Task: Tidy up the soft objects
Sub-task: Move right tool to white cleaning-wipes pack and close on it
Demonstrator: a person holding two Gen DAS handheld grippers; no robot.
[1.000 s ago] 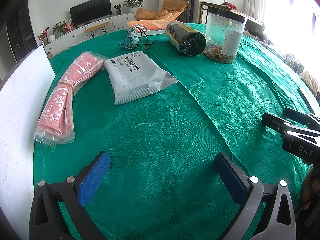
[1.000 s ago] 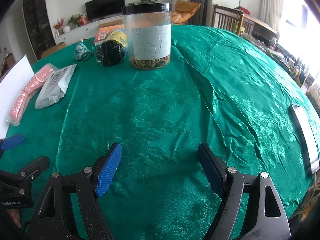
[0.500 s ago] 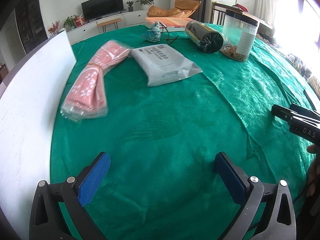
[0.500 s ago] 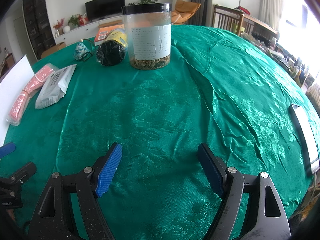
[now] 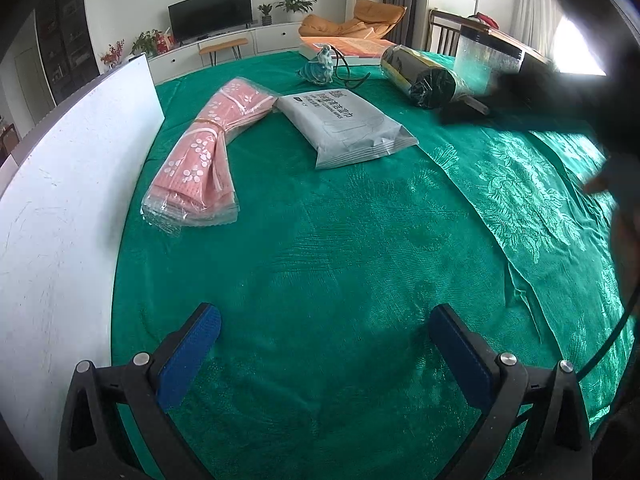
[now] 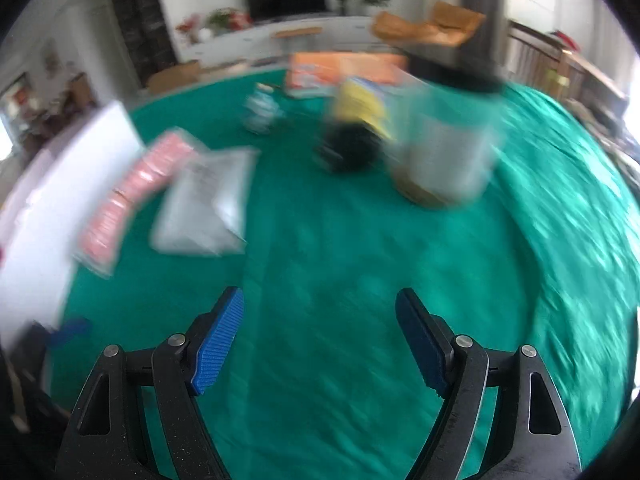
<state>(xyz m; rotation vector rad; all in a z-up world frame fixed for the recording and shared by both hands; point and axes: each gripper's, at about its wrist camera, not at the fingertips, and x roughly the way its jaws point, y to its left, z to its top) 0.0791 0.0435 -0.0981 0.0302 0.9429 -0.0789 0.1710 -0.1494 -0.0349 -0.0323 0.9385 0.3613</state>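
Soft objects, two items, both lying on the desk (image 5: 360, 240), untouched. Left hand-held gripper (image 5: 320, 344): jaws spread wide, nothing between the blue pads (image 5: 188, 356), hovering over bare green cloth. Right hand-held gripper (image 6: 318, 336): likewise released, empty, above the cloth; its view is motion-blurred. Beyond the left gripper, pink towel pack (image 5: 204, 156) in clear wrap, lengthwise near the white board (image 5: 60, 200) at the desk's left edge. Just beside its far end, grey wipes packet (image 5: 348, 128), flat. Further back: small teal figurine (image 5: 320, 68) with a black cord, dark cylinder (image 5: 424, 76) on its side, clear jar (image 6: 448, 148) with black lid, upright. Orange book (image 5: 356, 44) at far edge.
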